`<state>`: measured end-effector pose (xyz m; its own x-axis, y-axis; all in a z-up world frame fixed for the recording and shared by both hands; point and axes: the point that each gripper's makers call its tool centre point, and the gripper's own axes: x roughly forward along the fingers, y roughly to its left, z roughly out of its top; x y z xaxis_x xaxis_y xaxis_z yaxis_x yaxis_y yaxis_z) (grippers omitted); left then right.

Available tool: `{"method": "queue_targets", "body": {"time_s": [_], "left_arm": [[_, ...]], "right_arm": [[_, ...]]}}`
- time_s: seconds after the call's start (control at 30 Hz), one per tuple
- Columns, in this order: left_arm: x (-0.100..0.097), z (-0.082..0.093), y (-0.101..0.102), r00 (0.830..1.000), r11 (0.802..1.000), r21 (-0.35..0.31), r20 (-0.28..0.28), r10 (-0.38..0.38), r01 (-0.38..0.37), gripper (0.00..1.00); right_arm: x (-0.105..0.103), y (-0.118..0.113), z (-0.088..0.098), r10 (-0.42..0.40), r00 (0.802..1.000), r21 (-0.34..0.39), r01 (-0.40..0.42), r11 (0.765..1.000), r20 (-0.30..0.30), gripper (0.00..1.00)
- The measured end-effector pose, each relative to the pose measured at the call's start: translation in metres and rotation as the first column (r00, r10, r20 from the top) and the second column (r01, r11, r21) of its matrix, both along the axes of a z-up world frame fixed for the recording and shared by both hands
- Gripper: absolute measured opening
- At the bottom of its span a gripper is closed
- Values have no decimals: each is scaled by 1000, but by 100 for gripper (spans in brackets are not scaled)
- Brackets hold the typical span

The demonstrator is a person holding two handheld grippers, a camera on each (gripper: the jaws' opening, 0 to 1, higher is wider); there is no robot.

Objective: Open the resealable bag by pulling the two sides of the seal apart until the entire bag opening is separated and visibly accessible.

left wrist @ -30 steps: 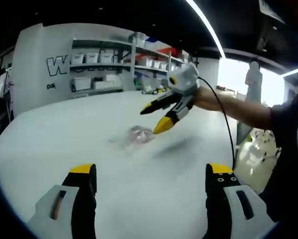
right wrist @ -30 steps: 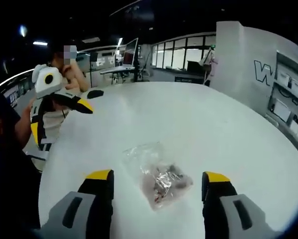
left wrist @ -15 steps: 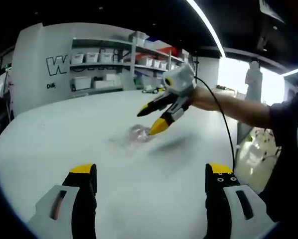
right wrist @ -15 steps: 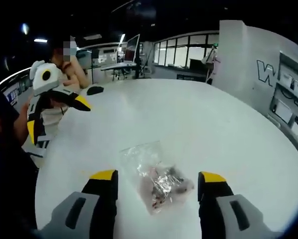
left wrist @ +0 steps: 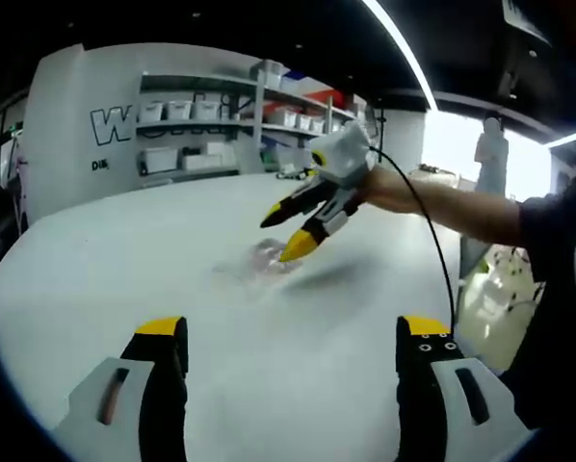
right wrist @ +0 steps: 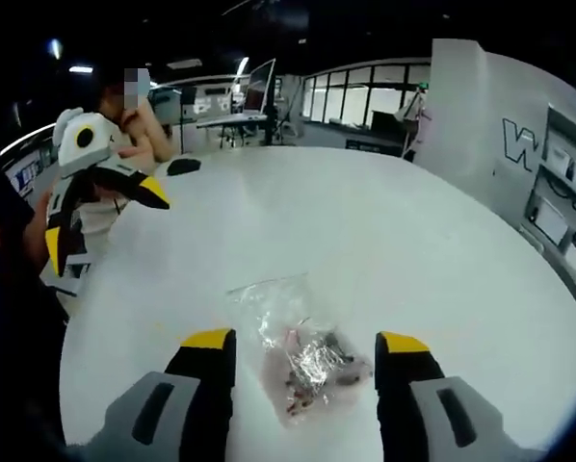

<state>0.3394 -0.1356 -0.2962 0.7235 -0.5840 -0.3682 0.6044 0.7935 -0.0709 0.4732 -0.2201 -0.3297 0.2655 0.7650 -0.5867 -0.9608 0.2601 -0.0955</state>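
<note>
Two grippers are in play, and neither has hold of anything. The resealable bag lies flat on the white table, clear plastic with small crinkled contents bunched at its near end and the empty, sealed strip at its far end. In the right gripper view the right gripper hangs just over it, jaws spread wide so the bag sits between the yellow tips, apart from both. In the left gripper view the left gripper waits near the table's near edge, jaws equally wide and empty, with the bag well beyond it, under the right gripper.

The step in hand looks like the first approach: the seal appears unopened and nothing is gripped yet. The next move probably calls for the right gripper to drop and pinch one lip of the seal at the far end, not the contents. The left gripper, seen at the left of the right gripper view, must then cross the table for the opposite lip. Thin film lying flat may be hard to separate into two layers.
</note>
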Motion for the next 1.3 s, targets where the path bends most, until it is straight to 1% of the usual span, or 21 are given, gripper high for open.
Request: {"method": "queue_targets", "body": {"time_s": [0.17,0.37,0.73,0.83,0.93,1.1,1.2,1.3], "left_arm": [[0,0,0,1000,1000,-1,0,1,-1,88],[0,0,1,1000,1000,-1,-1,2,-2,88],[0,-1,0,1000,1000,0,-3,1,-1,88],[1,-1,0,1000,1000,1,-4,1,-1,88],[1,-1,0,1000,1000,1,-4,1,-1,88],[1,-1,2,1000,1000,4,-4,6,-5,88],[1,-1,2,1000,1000,4,-4,6,-6,88],[1,-1,2,1000,1000,4,-4,6,-6,88]], "right_arm": [[2,3,-5,8,1000,-23,-8,1000,5,55],[3,7,-5,19,1000,-24,-19,1000,8,50],[4,7,-6,27,1000,-32,-27,999,7,49],[4,8,-8,35,999,-43,-35,998,9,45],[4,9,-9,49,999,-50,-48,998,6,38],[4,10,-14,54,999,-60,-54,997,-3,37],[5,11,-16,56,998,-67,-56,996,-5,34],[5,10,-17,65,998,-83,-64,995,10,30]]}}
